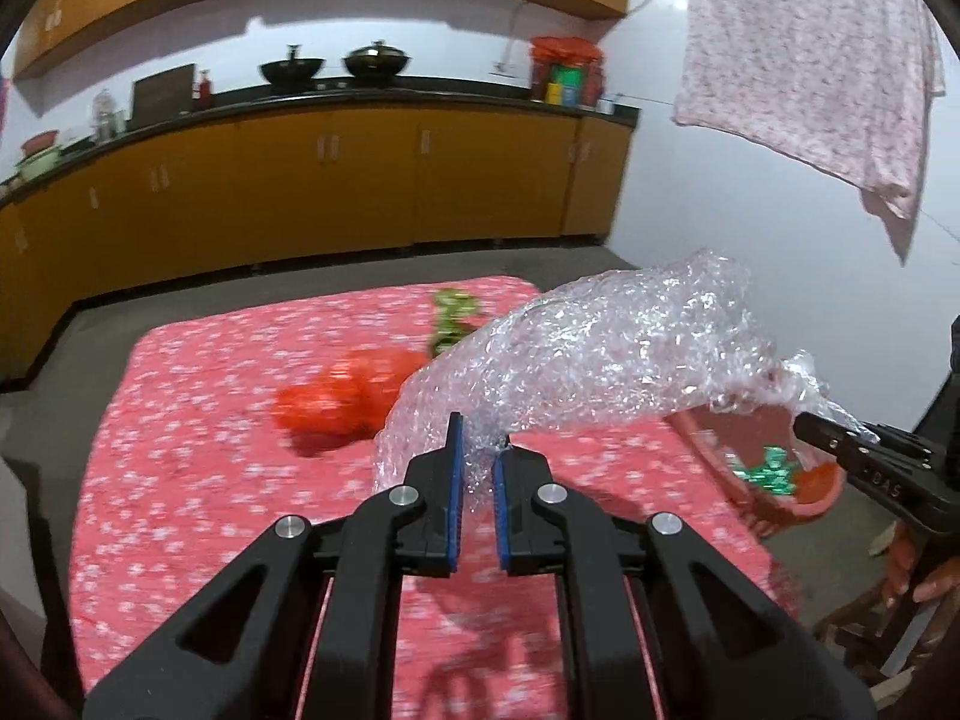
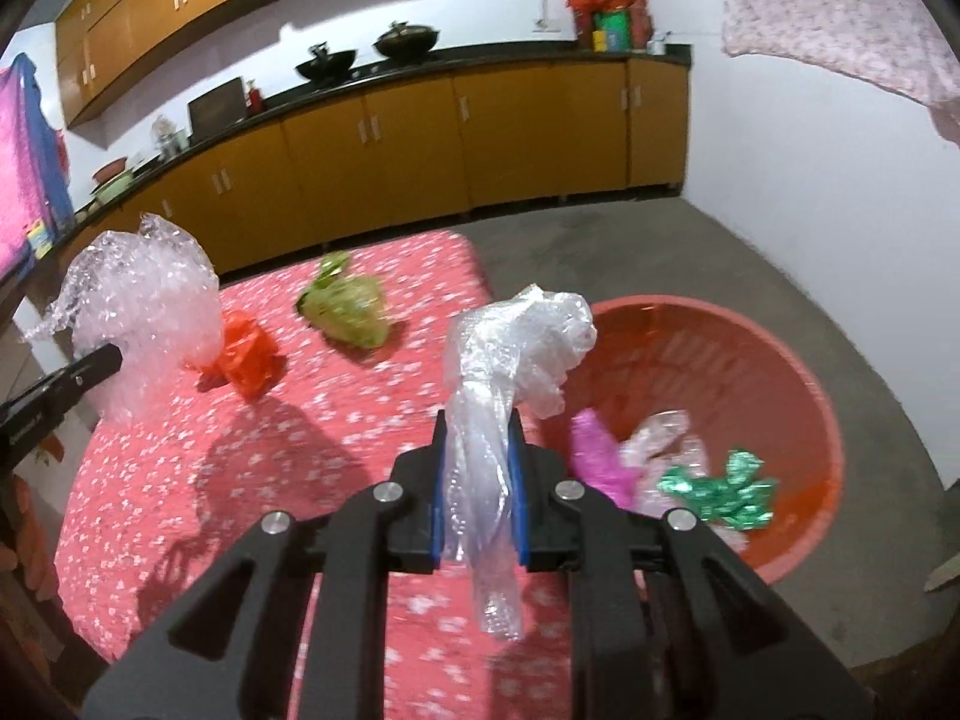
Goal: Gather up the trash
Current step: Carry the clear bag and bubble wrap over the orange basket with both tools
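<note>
My left gripper is shut on a big sheet of clear bubble wrap and holds it above the table; it also shows in the right wrist view. My right gripper is shut on a crumpled clear plastic bag, held over the table's right edge beside the red basin. The basin holds pink, clear and green wrappers. A red plastic bag and a green bag lie on the table.
The table has a pink flowered cloth. The basin stands on the grey floor to the table's right. Yellow kitchen cabinets with pots run along the back wall. A pink cloth hangs at the upper right.
</note>
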The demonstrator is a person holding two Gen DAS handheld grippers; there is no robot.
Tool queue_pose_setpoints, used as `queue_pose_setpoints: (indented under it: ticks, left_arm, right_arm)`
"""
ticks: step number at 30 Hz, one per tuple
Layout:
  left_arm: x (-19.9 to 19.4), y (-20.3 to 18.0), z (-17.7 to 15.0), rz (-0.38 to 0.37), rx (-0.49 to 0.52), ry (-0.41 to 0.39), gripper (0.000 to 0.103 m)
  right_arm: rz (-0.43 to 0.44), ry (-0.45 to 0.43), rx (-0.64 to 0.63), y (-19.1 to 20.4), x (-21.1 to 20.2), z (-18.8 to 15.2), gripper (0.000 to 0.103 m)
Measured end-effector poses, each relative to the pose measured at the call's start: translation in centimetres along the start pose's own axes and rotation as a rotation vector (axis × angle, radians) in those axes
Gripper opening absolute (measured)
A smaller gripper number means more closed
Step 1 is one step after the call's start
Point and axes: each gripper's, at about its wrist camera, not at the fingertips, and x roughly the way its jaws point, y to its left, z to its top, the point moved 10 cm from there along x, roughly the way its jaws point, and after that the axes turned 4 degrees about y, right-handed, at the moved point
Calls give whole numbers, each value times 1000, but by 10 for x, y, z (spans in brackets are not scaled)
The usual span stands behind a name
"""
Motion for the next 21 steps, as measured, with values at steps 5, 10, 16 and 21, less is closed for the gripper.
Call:
queue_pose_setpoints:
  ticks: [5, 10, 16, 21]
  left_arm:
    - [14, -40, 2, -55, 19, 16, 8]
    - [28, -76, 4, -104, 25, 32, 8]
    - [40, -111, 4, -161, 35, 52, 8]
    - [51, -132, 6, -200, 28, 69, 8]
  right_arm:
    - [-39, -19, 37, -33, -9, -1, 18]
    - [-71, -25, 70, -60, -13, -3, 18]
    - [-95, -30, 103, -83, -12, -5, 18]
    - [-105, -33, 129, -97, -9, -5, 18]
